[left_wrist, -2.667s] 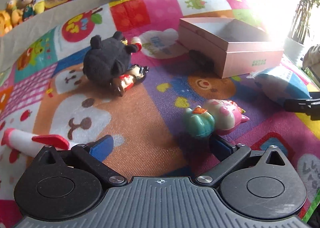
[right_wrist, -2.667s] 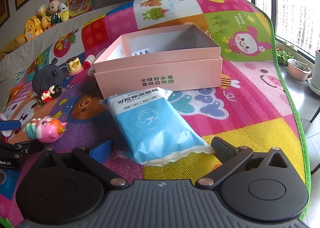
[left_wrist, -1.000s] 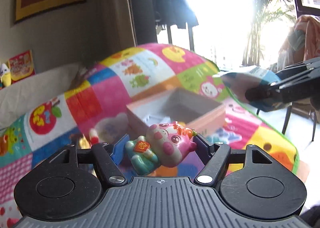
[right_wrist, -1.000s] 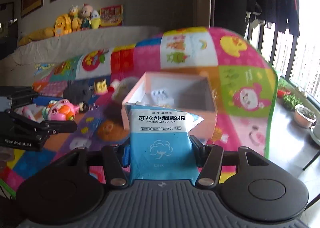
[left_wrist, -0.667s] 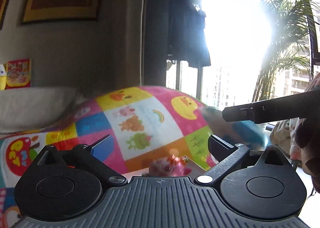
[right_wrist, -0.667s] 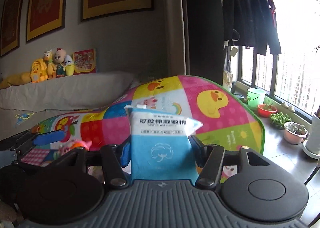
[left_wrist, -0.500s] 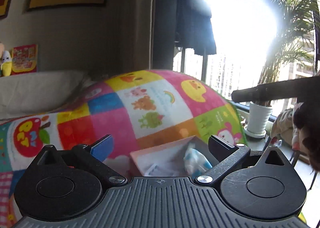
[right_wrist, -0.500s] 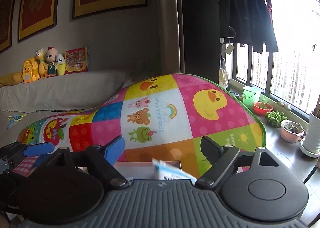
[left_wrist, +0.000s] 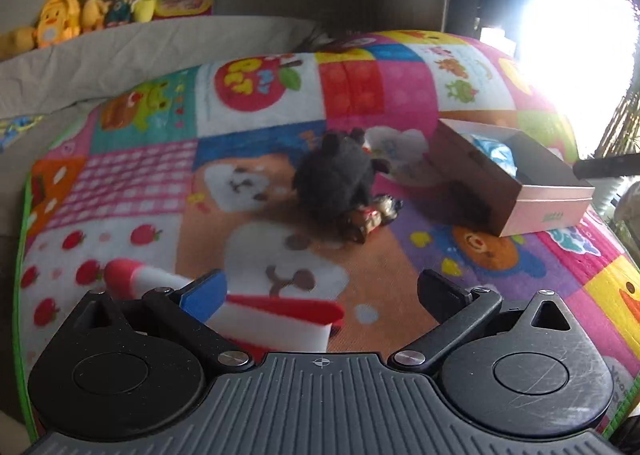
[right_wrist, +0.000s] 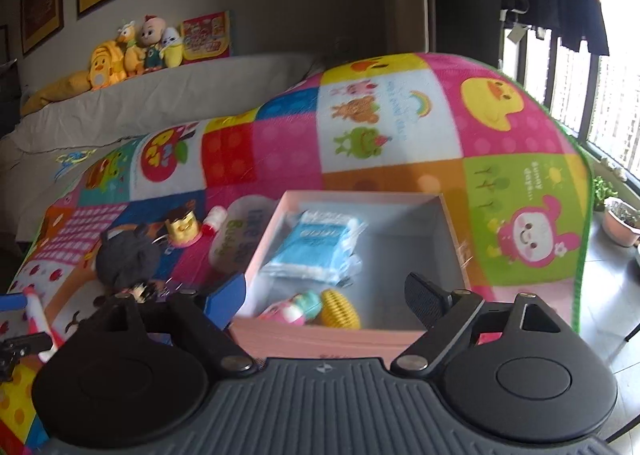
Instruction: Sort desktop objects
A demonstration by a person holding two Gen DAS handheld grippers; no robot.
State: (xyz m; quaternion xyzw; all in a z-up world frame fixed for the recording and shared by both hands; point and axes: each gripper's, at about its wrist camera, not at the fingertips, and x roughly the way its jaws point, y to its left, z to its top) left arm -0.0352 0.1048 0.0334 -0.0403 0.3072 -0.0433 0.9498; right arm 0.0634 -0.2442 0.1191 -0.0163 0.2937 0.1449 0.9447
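The pink box [right_wrist: 452, 223] holds the blue wet-cotton pack [right_wrist: 316, 247], the pink pig toy [right_wrist: 290, 309] and a yellow ridged toy [right_wrist: 340, 309]. My right gripper [right_wrist: 324, 295] is open and empty, just in front of the box's near wall. My left gripper [left_wrist: 320, 289] is open, low over the mat, with a white and red rocket toy [left_wrist: 256, 315] lying between its fingers. A black plush [left_wrist: 334, 179] and a small red figure [left_wrist: 368, 217] lie beyond it. The box also shows in the left wrist view [left_wrist: 500, 195].
A colourful patchwork play mat [left_wrist: 132, 175] covers the surface. A yellow cup toy [right_wrist: 184, 231] and a small red-capped bottle [right_wrist: 214, 219] lie left of the box. Plush toys [right_wrist: 132, 47] sit on the grey sofa back. Plant pots [right_wrist: 620, 221] stand by the window.
Both grippers opened and dropped the pig toy and the cotton pack into the box. The left gripper has since swung down and left over the rocket toy; the right one tilted down over the box.
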